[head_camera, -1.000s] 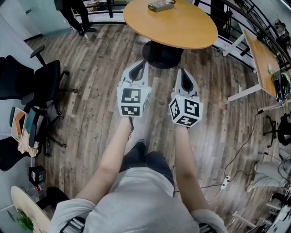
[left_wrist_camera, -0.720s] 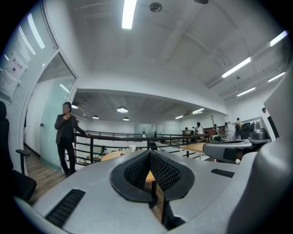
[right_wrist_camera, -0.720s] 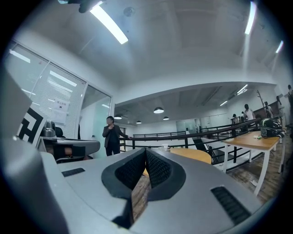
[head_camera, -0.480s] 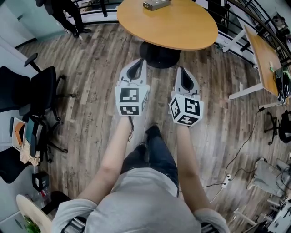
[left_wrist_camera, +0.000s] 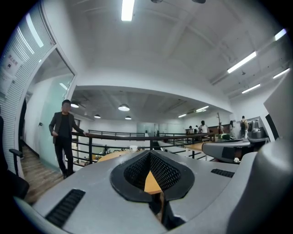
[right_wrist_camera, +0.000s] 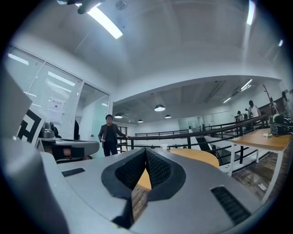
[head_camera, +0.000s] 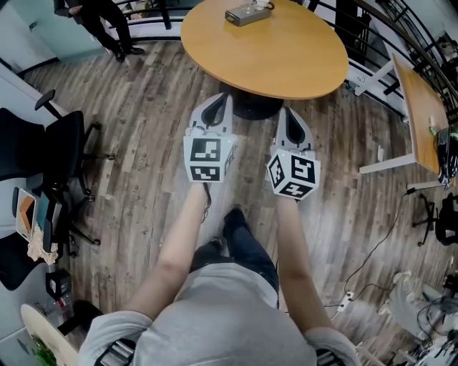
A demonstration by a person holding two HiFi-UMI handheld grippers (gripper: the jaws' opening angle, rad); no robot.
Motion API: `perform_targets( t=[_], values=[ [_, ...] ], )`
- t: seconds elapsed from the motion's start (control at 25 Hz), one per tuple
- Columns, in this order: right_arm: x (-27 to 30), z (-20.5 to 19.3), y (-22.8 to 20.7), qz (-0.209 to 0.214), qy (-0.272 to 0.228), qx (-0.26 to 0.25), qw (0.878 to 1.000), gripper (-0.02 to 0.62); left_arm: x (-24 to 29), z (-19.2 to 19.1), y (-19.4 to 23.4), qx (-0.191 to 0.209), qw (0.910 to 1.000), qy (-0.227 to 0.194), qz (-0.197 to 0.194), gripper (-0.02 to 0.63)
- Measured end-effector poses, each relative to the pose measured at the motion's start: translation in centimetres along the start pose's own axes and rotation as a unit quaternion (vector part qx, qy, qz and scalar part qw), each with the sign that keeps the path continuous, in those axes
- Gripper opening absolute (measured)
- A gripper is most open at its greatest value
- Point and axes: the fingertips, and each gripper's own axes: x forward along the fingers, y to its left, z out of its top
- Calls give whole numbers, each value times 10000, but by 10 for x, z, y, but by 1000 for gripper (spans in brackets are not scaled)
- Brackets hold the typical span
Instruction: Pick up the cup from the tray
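Note:
A flat grey tray (head_camera: 247, 14) lies on the far part of a round wooden table (head_camera: 286, 57); what stands on it is too small to make out in the head view. A small white cup (left_wrist_camera: 132, 148) shows far off on the tabletop in the left gripper view, and the same cup (right_wrist_camera: 164, 147) in the right gripper view. My left gripper (head_camera: 222, 97) and right gripper (head_camera: 285, 111) are held side by side, level, pointing at the table and short of its near edge. Both have their jaws shut with nothing between them.
The table's dark pedestal base (head_camera: 250, 106) stands on the plank floor just ahead of the grippers. Black office chairs (head_camera: 61, 143) are at the left. A person (left_wrist_camera: 63, 135) stands by a railing (left_wrist_camera: 137, 135) beyond the table. A desk (head_camera: 422, 100) and floor cables (head_camera: 372, 250) are at the right.
Both grippers have moved forward together towards the round table, which now sits nearer and larger in the head view. Their jaws have stayed shut.

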Motion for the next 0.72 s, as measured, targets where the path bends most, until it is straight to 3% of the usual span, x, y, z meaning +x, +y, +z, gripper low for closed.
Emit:
perform_targets(
  t=[0.4, 0.72],
  values=[
    [73, 7, -53, 208, -36, -26, 9998, 6, 89, 11, -4, 47, 9999, -21, 125, 6],
    [113, 0, -74, 334, 19, 79, 9994, 6, 131, 7, 0, 72, 9997, 89, 219, 6]
  ],
)
